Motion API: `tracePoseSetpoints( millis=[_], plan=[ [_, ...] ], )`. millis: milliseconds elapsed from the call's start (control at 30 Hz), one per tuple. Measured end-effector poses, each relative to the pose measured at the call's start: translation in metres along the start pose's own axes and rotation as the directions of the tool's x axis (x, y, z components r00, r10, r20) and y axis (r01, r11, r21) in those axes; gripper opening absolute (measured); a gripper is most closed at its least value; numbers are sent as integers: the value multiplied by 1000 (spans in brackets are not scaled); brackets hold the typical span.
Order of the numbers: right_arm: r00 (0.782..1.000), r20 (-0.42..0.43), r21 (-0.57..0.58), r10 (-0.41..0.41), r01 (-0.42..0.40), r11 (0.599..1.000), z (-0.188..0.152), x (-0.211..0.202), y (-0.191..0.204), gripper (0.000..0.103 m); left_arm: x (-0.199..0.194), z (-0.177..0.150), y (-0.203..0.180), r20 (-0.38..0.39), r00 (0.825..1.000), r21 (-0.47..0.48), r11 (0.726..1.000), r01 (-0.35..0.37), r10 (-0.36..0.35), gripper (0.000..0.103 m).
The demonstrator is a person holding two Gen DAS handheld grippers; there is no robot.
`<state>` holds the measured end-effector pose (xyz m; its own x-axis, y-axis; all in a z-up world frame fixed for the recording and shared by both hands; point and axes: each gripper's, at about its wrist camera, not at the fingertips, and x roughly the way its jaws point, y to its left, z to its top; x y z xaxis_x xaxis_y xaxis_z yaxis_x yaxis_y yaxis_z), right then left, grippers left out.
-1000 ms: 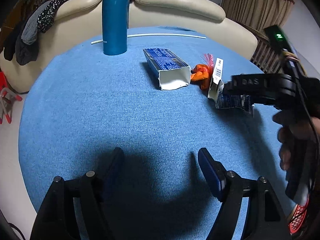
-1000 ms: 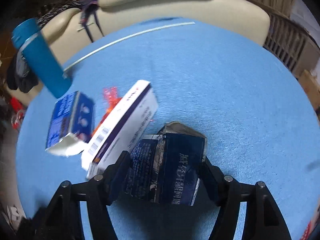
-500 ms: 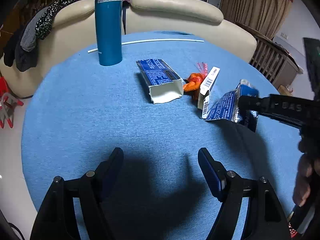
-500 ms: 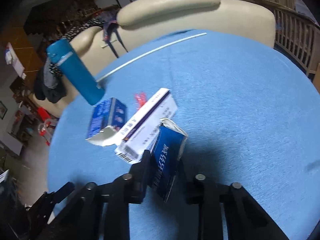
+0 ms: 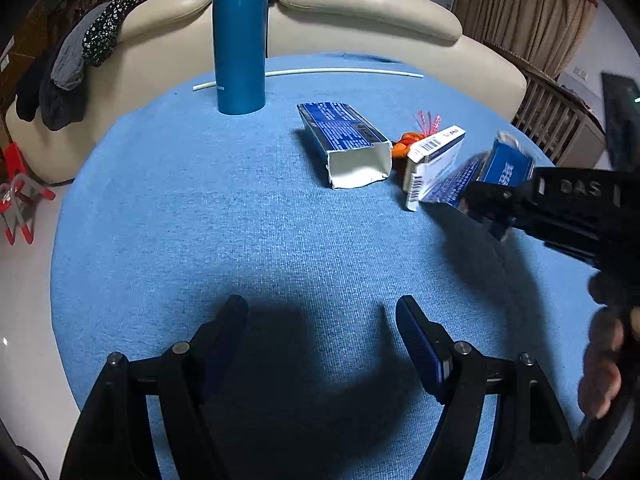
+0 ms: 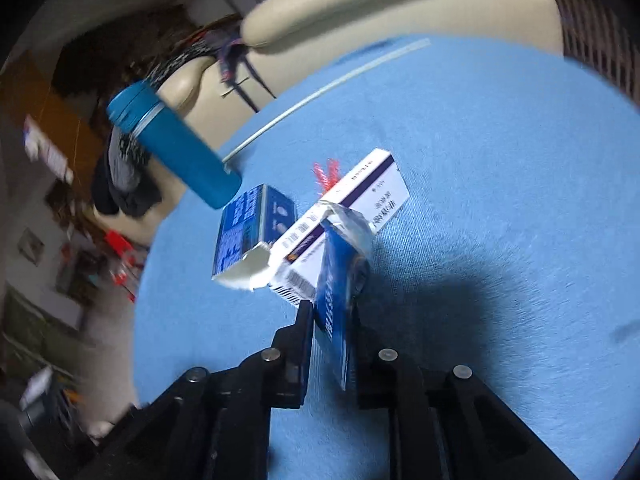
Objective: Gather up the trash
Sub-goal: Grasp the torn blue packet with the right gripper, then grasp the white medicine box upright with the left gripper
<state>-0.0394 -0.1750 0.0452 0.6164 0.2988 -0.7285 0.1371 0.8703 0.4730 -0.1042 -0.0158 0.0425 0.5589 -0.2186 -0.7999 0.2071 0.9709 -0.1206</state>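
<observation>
Gripping a flattened dark blue carton [image 6: 334, 300], the right gripper [image 6: 332, 344] holds it clear of the blue table [image 5: 240, 240].

From the left: the teal bottle [image 5: 240, 40] stands upright near the table's far edge, with a thin white rod [image 5: 344, 72] lying along that edge behind it. The left gripper [image 5: 320, 320] hovers over the near edge, its fingers spread wide with nothing between them. Right of centre lies an open blue-and-white box [image 5: 344, 140] on its side, then an orange wrapper [image 5: 408, 142] (partly hidden behind the boxes), touching a white box with a barcode [image 5: 434, 160]. Furthest right, the right gripper has its fingers [image 6: 304, 352] clenched on the blue carton, which sits tilted just beside the white box, near the table's right edge. A cream sofa [image 5: 360, 4] curves behind the table.
</observation>
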Motion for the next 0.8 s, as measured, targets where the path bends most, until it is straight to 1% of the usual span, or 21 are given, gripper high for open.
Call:
tracePoseSetpoints(
  millis=[67,100,133,167,200,267,300,467,567,667,733,800],
  plan=[
    [1000,-4,30,16,-16,999,3,5,-5,16,0,0,-1,1,1000,4,1000,1,-1,77],
    [1000,-8,35,28,-28,999,3,5,-6,12,0,1,-2,3,1000,9,1000,2,-2,77],
    [999,-9,25,42,-42,999,3,5,-4,4,-1,2,-3,5,1000,14,1000,2,-2,77],
    [999,-2,1,42,-42,999,1,1,1,3,-1,3,-5,8,1000,20,1000,3,-3,77],
    [1000,12,-35,21,-20,999,0,-4,7,3,-1,5,-8,11,1000,30,1000,3,-4,77],
    [1000,21,-50,19,-18,999,-1,-11,9,3,-2,11,-14,24,1000,46,999,8,-9,77],
    [999,33,-57,5,-3,998,-2,-15,8,3,-3,15,-17,34,999,54,998,13,-15,77],
    [997,59,-68,-59,63,996,-19,-51,-18,3,-1,45,-46,71,995,123,990,65,-74,77],
    [994,76,-28,-80,82,996,-36,-75,-42,3,9,69,-67,81,993,184,980,72,-88,77],
    [992,90,33,-89,87,996,-54,-96,-65,3,25,91,-91,80,994,261,964,49,-73,79],
    [991,95,57,-93,88,995,-59,-104,-72,3,41,100,-103,58,998,303,953,9,-28,79],
    [990,102,72,-94,87,994,-64,-111,-77,3,59,104,-111,13,1000,337,941,-20,16,79]
  ],
)
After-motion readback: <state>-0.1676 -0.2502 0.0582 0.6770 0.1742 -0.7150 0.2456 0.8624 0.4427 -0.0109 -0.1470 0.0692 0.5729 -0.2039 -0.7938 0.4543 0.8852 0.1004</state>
